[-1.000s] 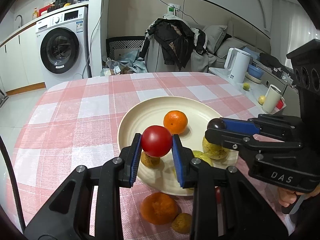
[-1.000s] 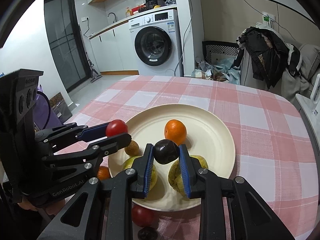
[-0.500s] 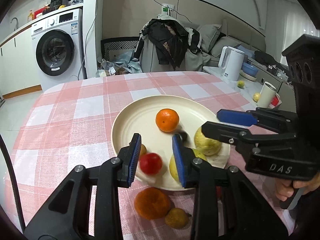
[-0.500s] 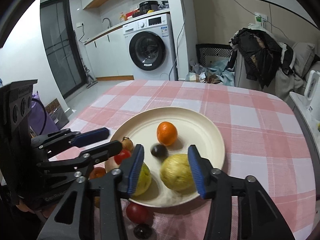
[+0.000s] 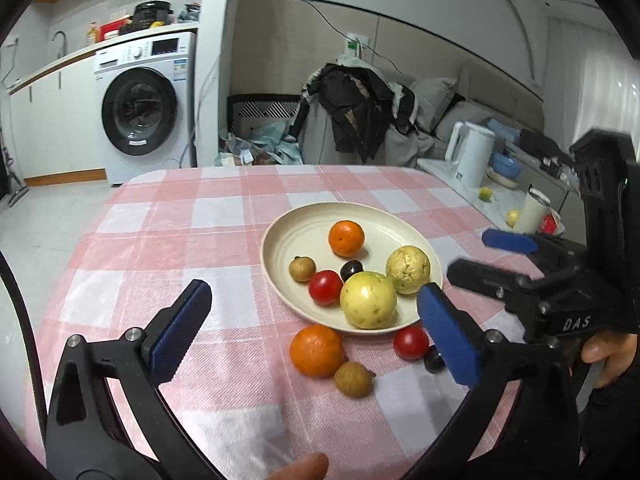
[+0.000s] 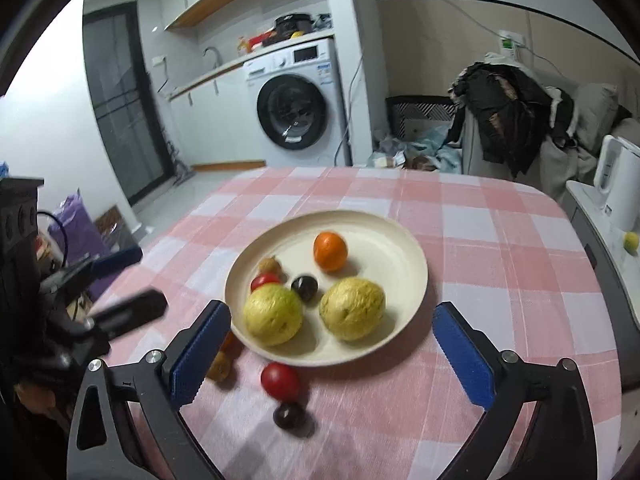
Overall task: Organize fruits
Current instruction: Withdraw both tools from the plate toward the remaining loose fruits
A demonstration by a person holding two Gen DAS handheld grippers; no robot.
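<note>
Likeliest trouble: the four fruits off the plate [image 5: 280,240], all round, all free to roll on the checked cloth of the worktop [image 5: 160,240]. Could skid toward the near edge if clipped by a pad closing off-centre. Tight pairs, too: loose mandarin [image 5: 316,350] touching or nearly touching the loose longan [image 5: 353,378], so easy to knock one while closing on the other. Same with the loose tomato [image 5: 411,342] and the small dark fruit [image 5: 434,363] just beside it, half hidden behind a blue pad in the left view. Thin skin on the tomato, hence a risk of splitting under a hard squeeze. Crowded near side of the plate as well; a careless drop there might bump the nearer guava [image 5: 368,299] or send something small over the low rim.

Left tongs [image 5: 314,300] spread wide, nothing between the pads. Right tongs [image 6: 331,312] likewise wide apart and empty, hanging above the plate's near rim.

As for looks: cream, shallow plate near the middle of the worktop. On it:
- a bright plated mandarin [image 5: 346,238] toward the far side
- a tan plated longan [image 5: 302,268]
- a glossy red plated tomato [image 5: 325,287]
- a near-black plum [image 5: 351,269]
- the nearer guava, pale yellow-green and speckled
- the farther guava [image 5: 408,269], more wrinkled

Roughly half sorted, by this count.
</note>
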